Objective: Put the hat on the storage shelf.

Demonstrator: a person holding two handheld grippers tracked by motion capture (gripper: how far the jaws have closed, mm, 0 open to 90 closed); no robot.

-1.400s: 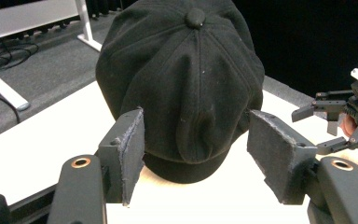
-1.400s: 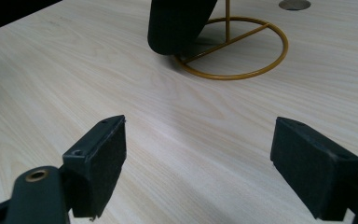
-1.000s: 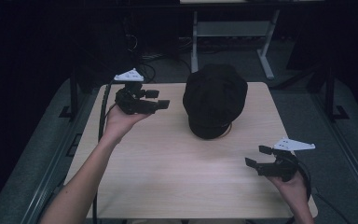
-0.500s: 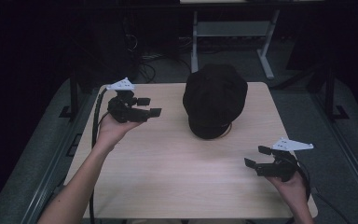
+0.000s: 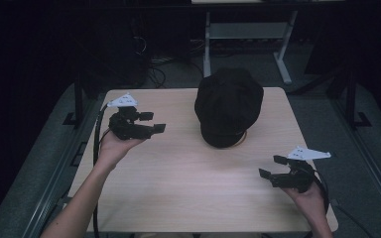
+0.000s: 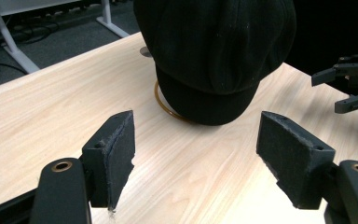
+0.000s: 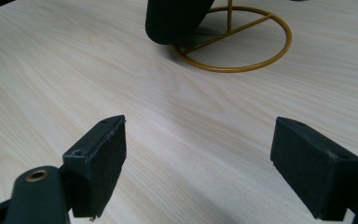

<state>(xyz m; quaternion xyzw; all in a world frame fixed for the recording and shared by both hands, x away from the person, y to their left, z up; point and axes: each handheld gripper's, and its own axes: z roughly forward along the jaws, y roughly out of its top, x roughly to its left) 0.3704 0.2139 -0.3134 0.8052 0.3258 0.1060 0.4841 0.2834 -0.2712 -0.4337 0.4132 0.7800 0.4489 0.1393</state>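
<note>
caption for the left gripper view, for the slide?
Left claw, jaws open with nothing between them, faces a black cap on a gold wire stand on the wooden table.

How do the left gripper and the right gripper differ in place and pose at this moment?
The left gripper is held at the table's far left, level with the black cap; the right gripper sits near the front right corner. The left gripper's jaws point right toward the cap; the right gripper's point left across bare wood. Both stand open and empty.
</note>
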